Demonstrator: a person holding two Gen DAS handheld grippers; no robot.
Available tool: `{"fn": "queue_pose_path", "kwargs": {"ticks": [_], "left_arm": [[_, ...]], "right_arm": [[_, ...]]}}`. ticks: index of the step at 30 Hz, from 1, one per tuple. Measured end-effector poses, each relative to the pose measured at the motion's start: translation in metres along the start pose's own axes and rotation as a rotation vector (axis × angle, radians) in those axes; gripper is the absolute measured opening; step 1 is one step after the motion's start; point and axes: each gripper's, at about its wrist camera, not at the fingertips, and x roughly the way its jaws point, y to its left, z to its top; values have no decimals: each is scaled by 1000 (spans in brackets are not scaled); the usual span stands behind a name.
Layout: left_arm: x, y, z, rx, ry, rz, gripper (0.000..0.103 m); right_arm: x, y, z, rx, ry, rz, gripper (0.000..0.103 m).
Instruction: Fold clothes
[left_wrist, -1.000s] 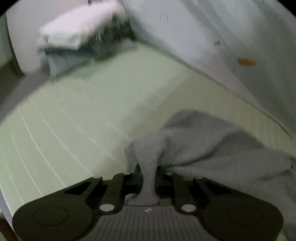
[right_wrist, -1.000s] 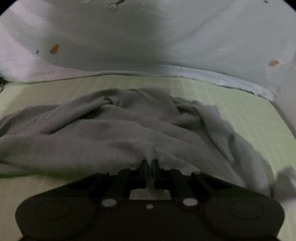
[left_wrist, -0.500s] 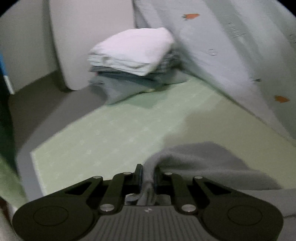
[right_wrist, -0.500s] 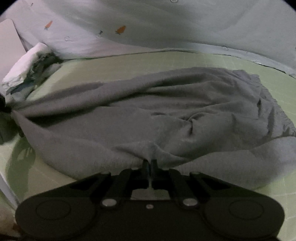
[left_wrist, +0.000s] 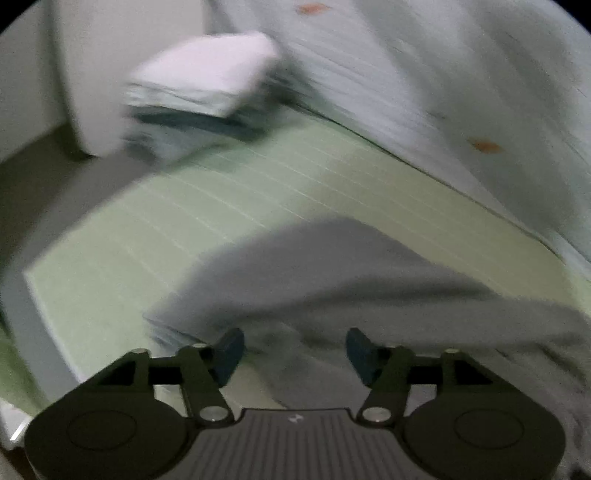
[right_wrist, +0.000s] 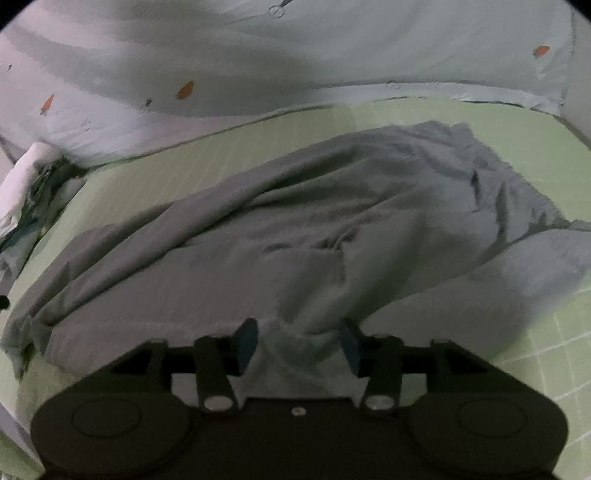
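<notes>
A grey garment (right_wrist: 295, 229) lies spread and wrinkled across the green gridded mat (right_wrist: 535, 350). In the left wrist view its left end (left_wrist: 351, 280) lies on the mat (left_wrist: 166, 229). My left gripper (left_wrist: 294, 352) is open, its jaws apart just over the garment's near edge. My right gripper (right_wrist: 298, 343) is open too, with a raised fold of the garment's hem lying loose between its fingers.
A stack of folded clothes (left_wrist: 207, 85) with a white piece on top sits at the mat's far left corner; it also shows in the right wrist view (right_wrist: 26, 184). A pale sheet with small orange prints (right_wrist: 258, 55) hangs behind the mat. The mat's left edge (left_wrist: 33, 280) drops off.
Both grippers were shut on the grey garment and have opened, letting it go. The garment now lies spread flatter on the mat.
</notes>
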Motion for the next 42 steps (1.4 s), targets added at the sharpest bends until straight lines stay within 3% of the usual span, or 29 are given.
{"fn": "queue_pose_path", "kwargs": {"ticks": [1,3,5,8,13,18,24,27,29,30,31,32,35,37,42], "left_arm": [[-1,-13,-6,28,14,-25,75],[-1,-43,-18,96,46,-80,88],[-3,-71,-28,162,76,-129,89],[-5,-110,-42,260,109,-172,95],[-6,-160,-65,349,129,-177,96],[5,-185,-77,374,145,-111,96],[20,-196,-70,306,73,-6,96],[31,-196,-62,238,14,42,96],[43,-195,-59,191,-2,75,96],[50,-194,-58,169,4,90,96],[56,-192,-57,152,13,102,96],[62,-189,-59,141,25,119,96],[74,-177,-67,126,82,178,96],[73,-162,-78,107,119,191,98],[45,-112,-104,20,168,111,101]], "right_arm": [[-1,-4,1,2,-8,-14,83],[-4,-14,4,5,-33,-36,91],[-8,-28,6,13,-57,-47,103],[-13,-54,8,50,-82,-52,103],[-24,-118,8,165,-120,-107,103],[-15,-193,13,275,-102,-191,103],[17,-256,32,373,-107,-297,102],[30,-271,36,412,-107,-281,89],[39,-275,36,390,-94,-269,60],[42,-275,36,365,-88,-282,56],[42,-274,36,330,-92,-287,44],[42,-272,35,291,-98,-285,24],[31,-268,31,221,-121,-327,8],[21,-269,26,179,-130,-393,7],[1,-274,9,181,-83,-525,7]]}}
